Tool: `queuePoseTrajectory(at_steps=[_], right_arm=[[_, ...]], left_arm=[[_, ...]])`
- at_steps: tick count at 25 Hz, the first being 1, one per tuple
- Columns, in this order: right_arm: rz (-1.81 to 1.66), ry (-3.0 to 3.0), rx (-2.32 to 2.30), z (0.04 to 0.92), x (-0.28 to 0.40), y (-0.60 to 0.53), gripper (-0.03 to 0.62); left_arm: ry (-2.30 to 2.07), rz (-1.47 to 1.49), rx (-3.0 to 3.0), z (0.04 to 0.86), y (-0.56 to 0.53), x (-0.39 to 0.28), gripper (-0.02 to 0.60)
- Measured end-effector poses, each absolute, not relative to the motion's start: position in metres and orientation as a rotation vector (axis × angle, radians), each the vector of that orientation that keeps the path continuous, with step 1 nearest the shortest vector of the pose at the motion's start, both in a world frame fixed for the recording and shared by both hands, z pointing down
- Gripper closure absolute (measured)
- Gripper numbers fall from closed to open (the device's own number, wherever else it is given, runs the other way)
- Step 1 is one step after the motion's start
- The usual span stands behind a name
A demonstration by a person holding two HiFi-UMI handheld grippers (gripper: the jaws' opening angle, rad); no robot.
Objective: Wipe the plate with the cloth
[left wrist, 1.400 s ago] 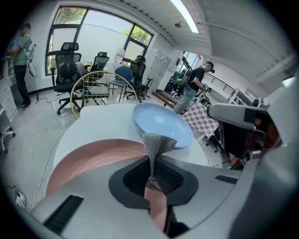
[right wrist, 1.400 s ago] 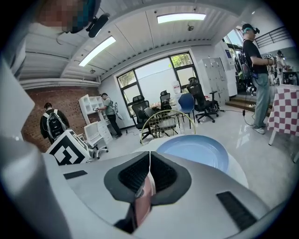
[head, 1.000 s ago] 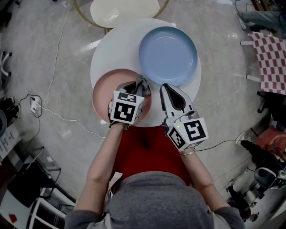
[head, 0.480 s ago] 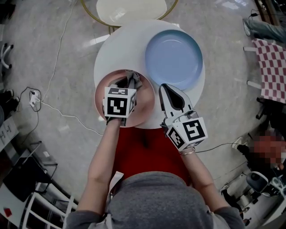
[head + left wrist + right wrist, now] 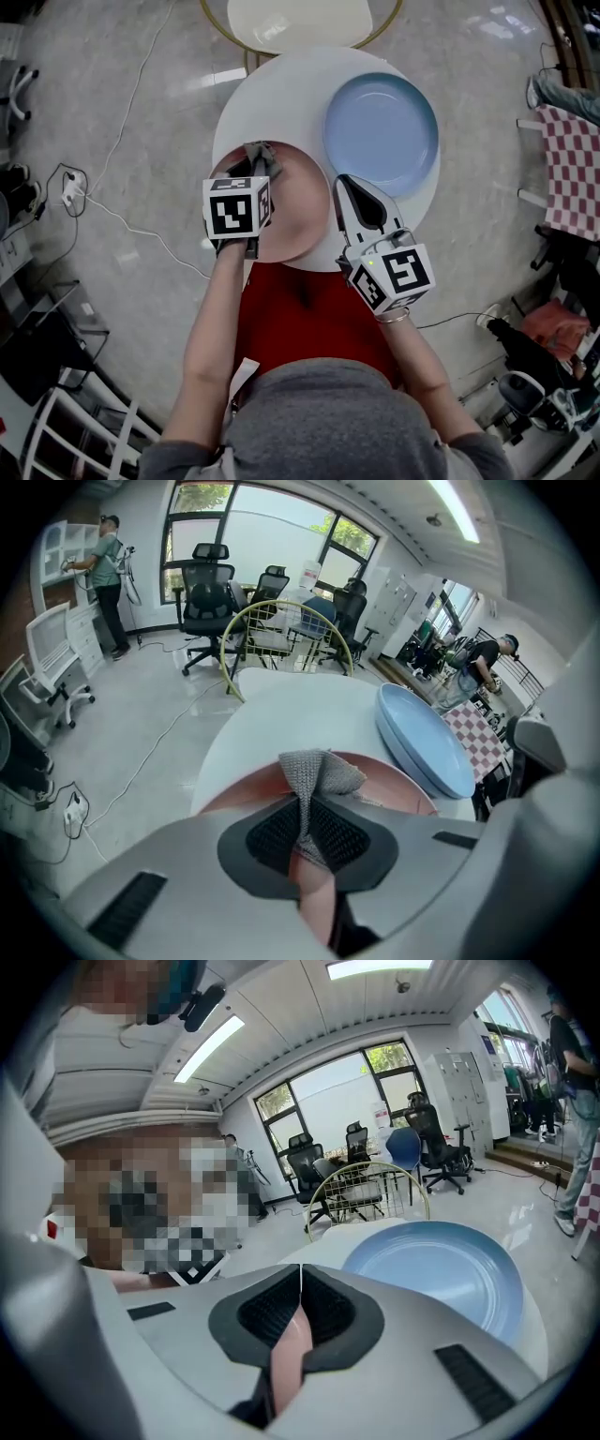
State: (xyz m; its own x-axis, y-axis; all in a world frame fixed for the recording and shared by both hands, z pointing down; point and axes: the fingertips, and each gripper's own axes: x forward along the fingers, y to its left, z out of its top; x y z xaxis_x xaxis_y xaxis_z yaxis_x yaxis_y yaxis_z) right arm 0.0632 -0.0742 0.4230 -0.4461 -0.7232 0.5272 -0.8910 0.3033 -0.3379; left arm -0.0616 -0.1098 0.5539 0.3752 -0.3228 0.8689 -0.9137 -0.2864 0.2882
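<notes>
The cloth (image 5: 317, 772) is a grey knitted piece, small and loosely folded. I judge it to be light, soft and limp, so it will bend and bunch under pressure and not slide flat. A hold on one gathered fold, with a free part left out in front, seems the right way to take it. This is how the left gripper (image 5: 302, 806) has it: the jaws are closed on a pinched fold, and a crumpled end stands out past their tips. In the head view this end lies over the far left part of the pink plate (image 5: 292, 214), near its rim, but I cannot tell how firmly it presses on the surface. The plate is round, shallow, smooth and matt pink. It looks stiff, probably slippery and breakable, so it may slide on the white round table (image 5: 281, 89) during wiping. It stands at the near edge of the table, just beside a larger light blue plate (image 5: 380, 127). The right gripper (image 5: 300, 1283) has its jaws together with nothing between them. It rests close to the right rim of the pink plate, but contact is not clear.
</notes>
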Motion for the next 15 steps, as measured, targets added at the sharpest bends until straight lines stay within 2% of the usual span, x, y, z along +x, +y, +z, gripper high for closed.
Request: queuePoseTrajectory(at_steps=[15], right_arm=[[0.859,-2.346,1.390,0.416,0.041,-0.068,0.565]], left_arm=[[-1.254,0.894,1.648,0.546,-0.088,-0.126,0.543]])
